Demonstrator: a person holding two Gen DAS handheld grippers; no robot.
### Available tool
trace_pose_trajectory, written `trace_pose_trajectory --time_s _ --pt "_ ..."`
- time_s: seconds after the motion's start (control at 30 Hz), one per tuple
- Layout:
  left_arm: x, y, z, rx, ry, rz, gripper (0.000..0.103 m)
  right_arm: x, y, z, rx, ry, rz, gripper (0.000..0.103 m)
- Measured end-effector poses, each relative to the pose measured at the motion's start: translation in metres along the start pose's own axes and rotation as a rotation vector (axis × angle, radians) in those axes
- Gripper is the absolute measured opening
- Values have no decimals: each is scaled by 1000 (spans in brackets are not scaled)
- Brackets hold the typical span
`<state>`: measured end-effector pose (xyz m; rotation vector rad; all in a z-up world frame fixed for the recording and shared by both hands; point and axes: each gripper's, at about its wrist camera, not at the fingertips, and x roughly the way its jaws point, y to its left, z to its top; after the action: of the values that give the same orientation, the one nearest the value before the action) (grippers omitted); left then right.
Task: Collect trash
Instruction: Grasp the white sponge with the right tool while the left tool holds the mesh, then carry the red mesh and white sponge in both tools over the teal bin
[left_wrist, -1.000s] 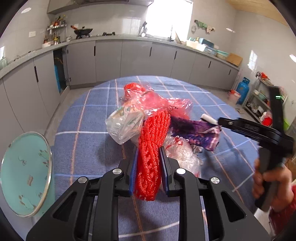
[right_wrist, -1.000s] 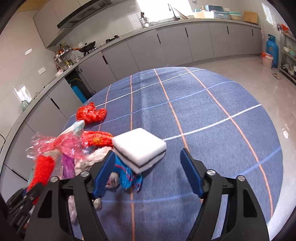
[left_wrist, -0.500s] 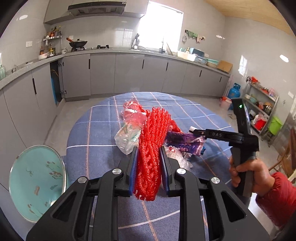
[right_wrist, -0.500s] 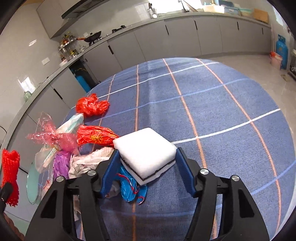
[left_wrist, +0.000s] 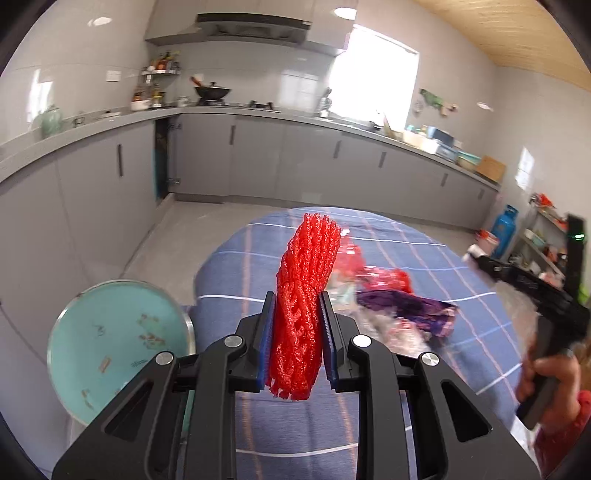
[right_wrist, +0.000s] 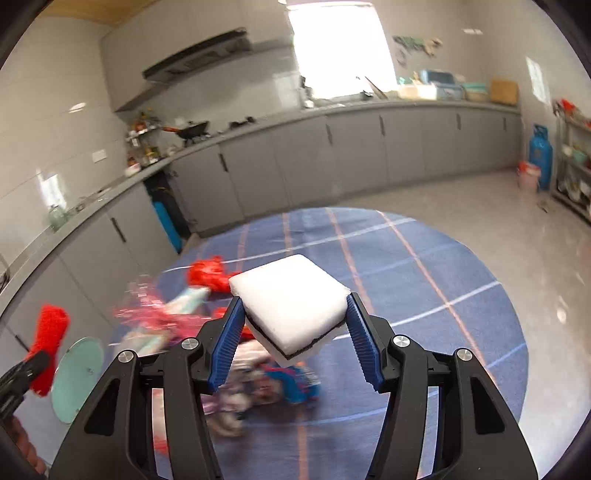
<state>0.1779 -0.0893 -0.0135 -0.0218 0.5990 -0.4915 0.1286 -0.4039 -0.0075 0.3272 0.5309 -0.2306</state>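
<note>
— Gripper check first: what's around the left gripper (left_wrist: 295, 317)?
— At nine o'clock from it stands a teal bin (left_wrist: 118, 350), lid facing up, just beside the round counter (left_wrist: 406, 243) with its blue checked cloth. At two o'clock a trash pile (left_wrist: 399, 306) of red, purple and clear wrappers lies on the cloth. The other gripper, in a hand (left_wrist: 554, 380), shows at three o'clock.
— And its grip?
— Clamped tight on a red net (left_wrist: 306, 310), which stands upright between the pads, clear of the cloth.
— The right gripper (right_wrist: 293, 321)?
— Its jaws have just been closing, and the pads now press both sides of a white sponge (right_wrist: 291, 302) with a dark layer, held above the cloth. The pile sits blurred at eight o'clock beneath it; nothing blocks either gripper.
</note>
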Motion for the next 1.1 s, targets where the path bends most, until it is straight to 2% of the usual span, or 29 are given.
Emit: trace_pose_trajectory --time_s 0.13,0.3,0.53,0.8,1.1 --pt "-6 10 -1 1 -16 62 23 -5 38 -9 -23 8 85 57" --pt "-9 27 -2 -22 0 157 23 -1 87 -20 -54 36 187 57" --pt "-21 58 -9 -60 7 249 23 6 143 -35 -95 82 281 57" --pt "-33 91 -19 -116 15 289 23 5 191 -47 -147 109 342 57" --pt "-39 117 -24 -164 31 320 23 6 221 -60 -183 136 377 58"
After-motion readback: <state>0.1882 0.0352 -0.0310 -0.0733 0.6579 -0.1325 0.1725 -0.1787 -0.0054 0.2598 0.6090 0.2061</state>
